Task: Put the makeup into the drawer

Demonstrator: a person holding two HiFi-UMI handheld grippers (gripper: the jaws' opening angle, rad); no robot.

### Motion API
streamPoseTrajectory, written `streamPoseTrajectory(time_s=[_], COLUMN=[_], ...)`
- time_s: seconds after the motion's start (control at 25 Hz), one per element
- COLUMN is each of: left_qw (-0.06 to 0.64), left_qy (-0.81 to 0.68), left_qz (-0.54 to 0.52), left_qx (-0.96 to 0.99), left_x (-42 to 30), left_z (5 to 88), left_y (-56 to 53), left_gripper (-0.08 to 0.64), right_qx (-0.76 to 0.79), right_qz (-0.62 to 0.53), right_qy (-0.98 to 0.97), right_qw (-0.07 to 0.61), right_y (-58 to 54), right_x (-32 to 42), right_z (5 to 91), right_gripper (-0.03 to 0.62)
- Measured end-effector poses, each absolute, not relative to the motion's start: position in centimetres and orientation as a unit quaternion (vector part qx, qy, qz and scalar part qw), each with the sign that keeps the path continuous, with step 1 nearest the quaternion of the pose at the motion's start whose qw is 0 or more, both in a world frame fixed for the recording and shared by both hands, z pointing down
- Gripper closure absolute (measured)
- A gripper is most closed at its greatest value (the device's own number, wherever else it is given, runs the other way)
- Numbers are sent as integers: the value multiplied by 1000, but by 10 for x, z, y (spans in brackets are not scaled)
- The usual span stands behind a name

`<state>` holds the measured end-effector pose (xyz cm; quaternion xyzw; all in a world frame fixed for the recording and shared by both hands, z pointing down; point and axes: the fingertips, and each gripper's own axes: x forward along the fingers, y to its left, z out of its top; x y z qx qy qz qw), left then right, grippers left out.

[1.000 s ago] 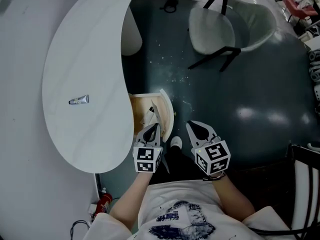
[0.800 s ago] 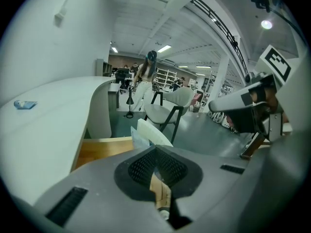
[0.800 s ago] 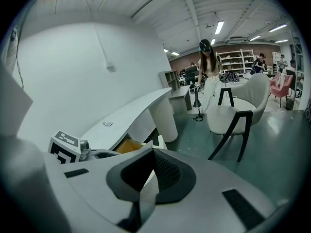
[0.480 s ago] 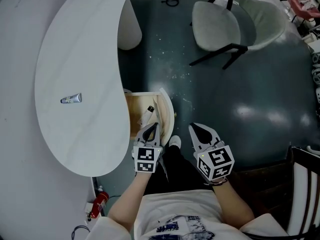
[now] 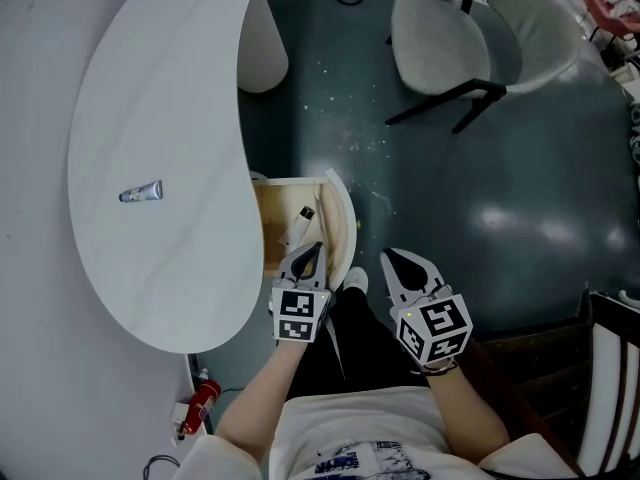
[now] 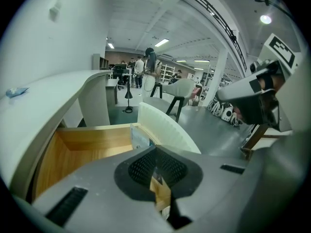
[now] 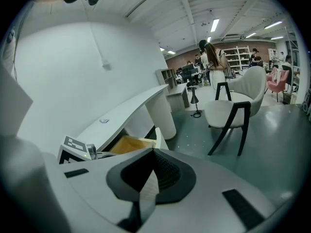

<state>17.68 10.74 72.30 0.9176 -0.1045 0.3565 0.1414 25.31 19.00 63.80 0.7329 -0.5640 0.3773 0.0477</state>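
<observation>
makeup tube: I see the makeup tube (image 5: 141,192) lying flat on the white table (image 5: 170,88) at the left of the head view, well apart from both grippers. Its long axis runs nearly across the frame, the right end a touch higher. I cannot tell which end carries the cap.
second makeup piece: a pale second makeup piece (image 5: 298,228) lies inside the open drawer (image 5: 343,230). Its long axis goes from lower left to upper right, with the dark cap at the upper right end.
left jaws: my left gripper (image 5: 309,256) has its jaws pressed together with nothing held. Its own view shows only a thin slit, with the drawer's wood behind.
right jaws: my right gripper (image 5: 397,263) is likewise closed and empty.
left hand pose: the tip points toward the top of the frame, sloping down, over the drawer's lower edge and near the second makeup piece. The forearm (image 5: 255,408) comes in from the bottom edge.
right hand pose: it runs roughly parallel to the left, over the dark floor (image 5: 480,198), just right of the drawer front and near a white shoe (image 5: 352,284).
drawer: at frame centre, it sticks out from under the table's edge, with a wooden inside and a curved white front at its right.
chair: a pale chair (image 5: 445,48) stands at the upper right, well apart.
</observation>
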Motion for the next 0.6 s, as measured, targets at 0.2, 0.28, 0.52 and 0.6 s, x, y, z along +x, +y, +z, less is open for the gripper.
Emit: streamPoseTrajectory(time_s=[0.2,0.28,0.52,0.6], left_qw=[162,168,186,194], left_qy=[-113,-117,-134,-139], left_qz=[362,362,363,362], left_qx=[911,910,903,901], left_x=[172,170,164,161], left_z=[732,735,747,750], left_y=[108,106,99,97], left_gripper=[522,523,522,522], right_qx=[735,736,737,737], right_qz=[378,380,383,385], right_qy=[-561,-559,-554,-554], right_qw=[44,45,50,51], right_y=[192,194,202,202], right_x=[252,251,250,248], right_z=[641,642,645,647], right_gripper=[572,572,572,572])
